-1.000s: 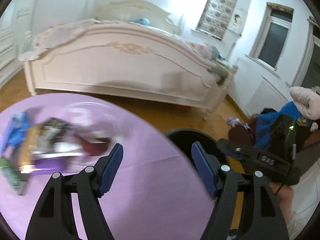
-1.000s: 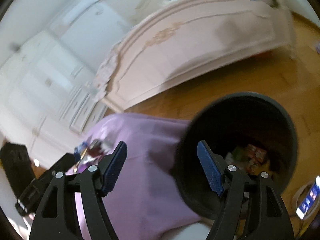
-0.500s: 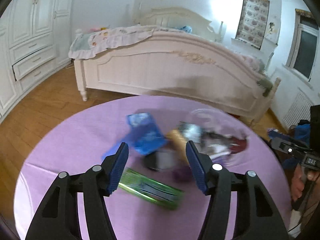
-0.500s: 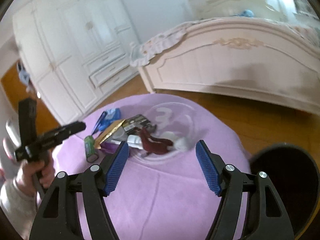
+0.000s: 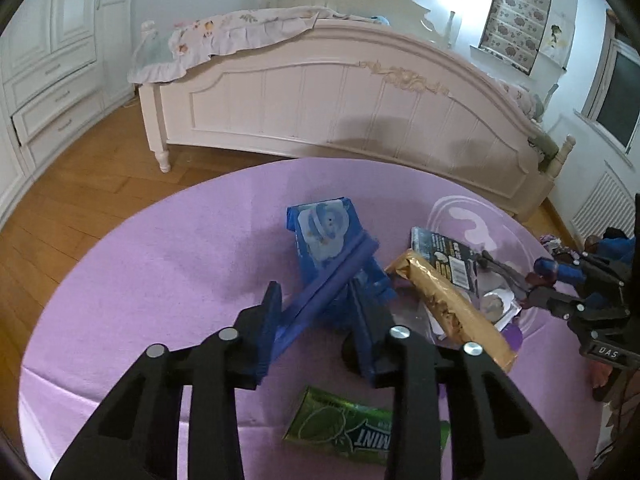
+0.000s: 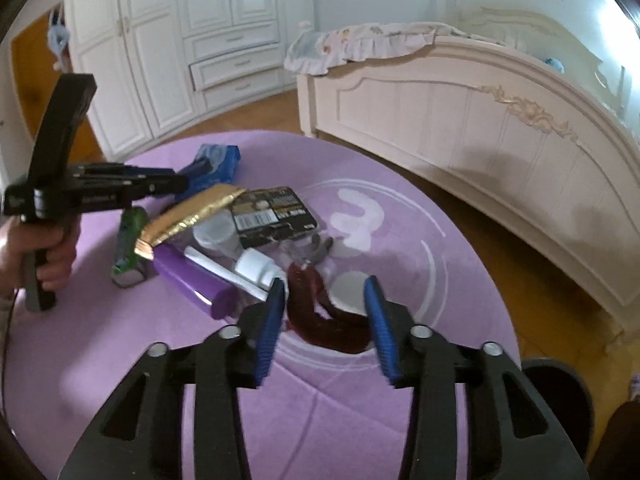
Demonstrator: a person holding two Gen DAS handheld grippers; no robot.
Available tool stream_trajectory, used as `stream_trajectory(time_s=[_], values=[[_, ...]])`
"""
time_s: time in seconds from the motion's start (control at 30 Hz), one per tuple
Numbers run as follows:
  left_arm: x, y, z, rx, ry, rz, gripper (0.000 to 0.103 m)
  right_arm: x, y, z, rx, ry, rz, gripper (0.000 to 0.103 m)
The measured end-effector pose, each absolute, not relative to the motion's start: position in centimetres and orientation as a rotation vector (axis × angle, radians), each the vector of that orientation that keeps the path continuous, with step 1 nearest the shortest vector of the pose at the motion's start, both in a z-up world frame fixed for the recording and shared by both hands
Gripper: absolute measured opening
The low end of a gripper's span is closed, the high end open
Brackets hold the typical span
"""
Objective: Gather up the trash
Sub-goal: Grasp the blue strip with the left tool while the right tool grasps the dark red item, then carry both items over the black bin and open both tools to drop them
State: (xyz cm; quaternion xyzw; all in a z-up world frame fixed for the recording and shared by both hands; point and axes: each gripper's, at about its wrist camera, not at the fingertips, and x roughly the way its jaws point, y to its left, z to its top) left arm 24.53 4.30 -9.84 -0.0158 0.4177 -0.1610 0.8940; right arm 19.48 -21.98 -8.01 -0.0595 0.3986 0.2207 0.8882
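Two left fingers [image 5: 276, 312] astride the blue wrapper [image 5: 324, 236].

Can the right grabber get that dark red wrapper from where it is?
Probably yes. The right gripper has just been closing, and the dark red wrapper already lies between its jaws on the glass plate, nothing covering it.

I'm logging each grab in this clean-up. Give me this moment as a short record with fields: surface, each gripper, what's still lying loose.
surface: round table with purple cloth
left gripper: jaws have just been closing, blue packet between them, pads look pressed on it
right gripper: jaws have just been closing around dark red wrapper, pads not yet touching
loose: green mint pack, gold wrapper, purple tube, black card
bin: black bin, beside table
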Motion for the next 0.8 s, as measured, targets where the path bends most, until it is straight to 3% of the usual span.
stream_trajectory(time_s=[0.03, 0.13, 0.2, 0.5, 0.8], values=[[24.4, 4.3, -9.8, -0.045, 0.870, -0.346, 0.017, 19.5, -22.2, -8.0, -0.107, 0.830, 0.464, 0.037], [24.0, 4.4, -9.7, -0.057, 0.865, -0.335, 0.013, 19.4, -22.7, -8.0, -0.054, 0.833, 0.474, 0.031], [23.5, 4.8, -9.4, -0.081, 0.860, -0.323, 0.012, 19.0, -23.0, -7.9, 0.001, 0.839, 0.500, 0.018], [19.4, 5.2, -6.3, -0.151, 0.774, -0.334, 0.011, 16.6, -25.1, -6.9, 0.211, 0.827, 0.509, 0.015], [13.9, -1.1, -2.1, -0.117, 0.672, -0.453, 0.011, 11.8, -29.2, -3.1, 0.416, 0.709, 0.503, 0.015]])
